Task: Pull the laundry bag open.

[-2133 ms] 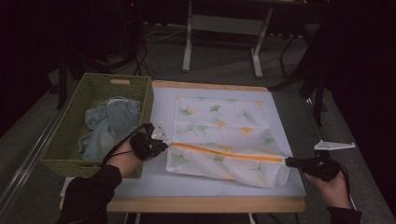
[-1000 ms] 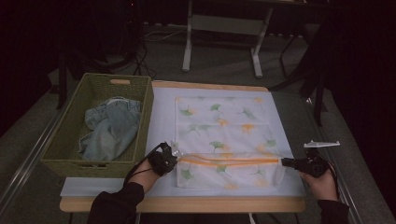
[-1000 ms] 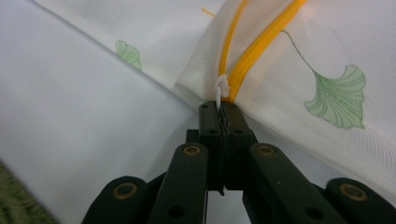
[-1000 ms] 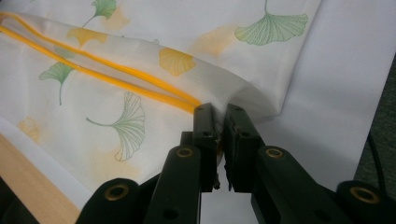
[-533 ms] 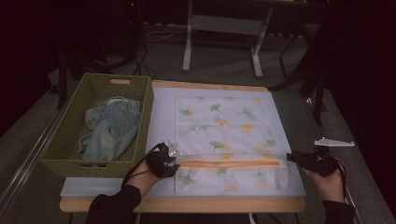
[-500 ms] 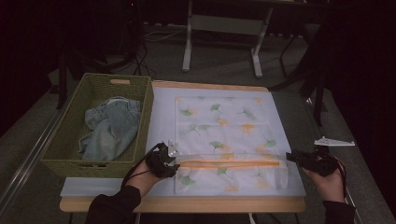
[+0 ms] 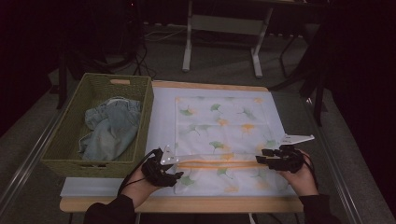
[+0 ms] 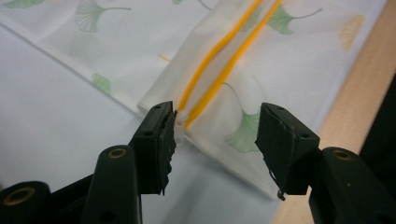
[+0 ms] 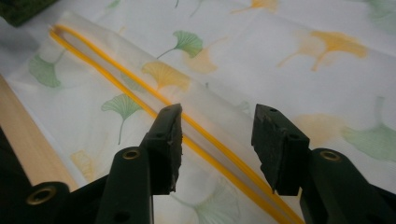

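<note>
at the near edge of the table [image 7: 187,204], seen from the high view, two forearms in dark sleeves come in from the bottom. the left gripper [image 7: 173,169] sits at the near left corner of the leaf-print cloth [image 7: 224,126], and the right gripper [image 7: 261,159] sits at the cloth's right side, at the other end of the folded edge. both have just been opening their jaws. in the left gripper view the left gripper [image 8: 215,133] has its jaws apart, with the end of the fold and its twin orange trim [image 8: 219,65] lying between them; the left pad is right at the fabric's corner, but nothing is pinched. in the right gripper view the right gripper [image 9: 217,149] also stands with jaws apart above the cloth, the orange trim [image 9: 140,100] running between them and away toward the far corner, not clamped. the cloth lies flat on the white table cover [image 7: 161,112], its near strip folded over so the trim makes a line from one gripper to the other. farther off to the left, a green woven basket [image 7: 74,126] stands on the table's left part, just beside the cloth, holding a crumpled pale blue garment [image 7: 109,130]. beyond the table, a grey metal stand [image 7: 224,28] rests on the dark floor.
</note>
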